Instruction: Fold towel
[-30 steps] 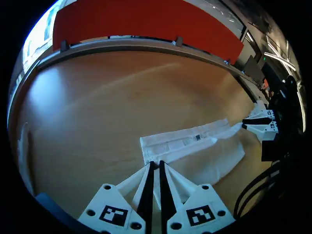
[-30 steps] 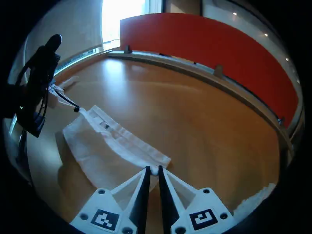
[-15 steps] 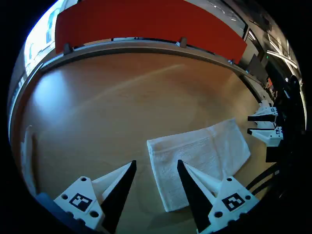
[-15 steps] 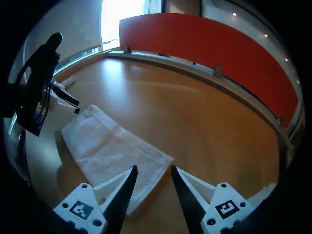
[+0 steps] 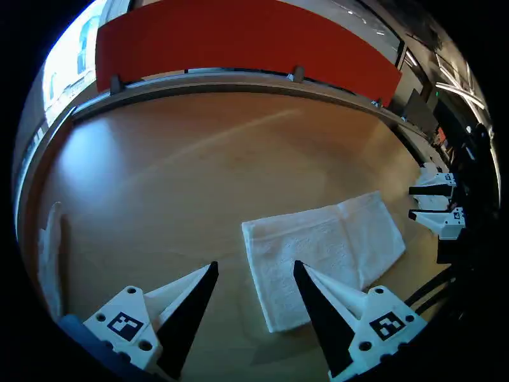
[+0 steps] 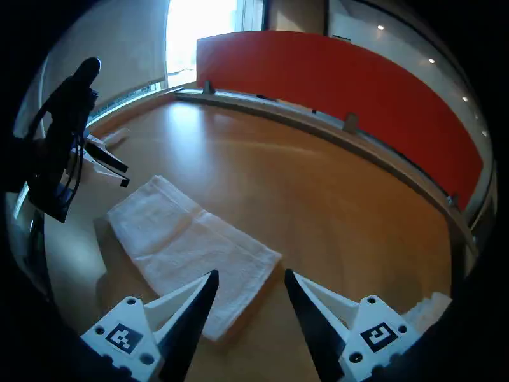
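Wood tbl (image 5: 159,165) w/ towel (image 5: 324,245), red divider (image 5: 254,38) behind.

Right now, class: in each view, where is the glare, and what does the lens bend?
Left gripper view: the bright window throws a pale sheen on the brown wooden table; the long red panel bows into an arc. Right gripper view: the window is blown out white; the folded white towel casts a dark shadow.

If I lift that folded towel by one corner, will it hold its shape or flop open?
Likely floppy: the towel is soft terry lying flat in layers, so a one-corner lift would probably let the fold sag open. It looks thin and light. Pushed on the smooth wooden table, it may slide or bunch.
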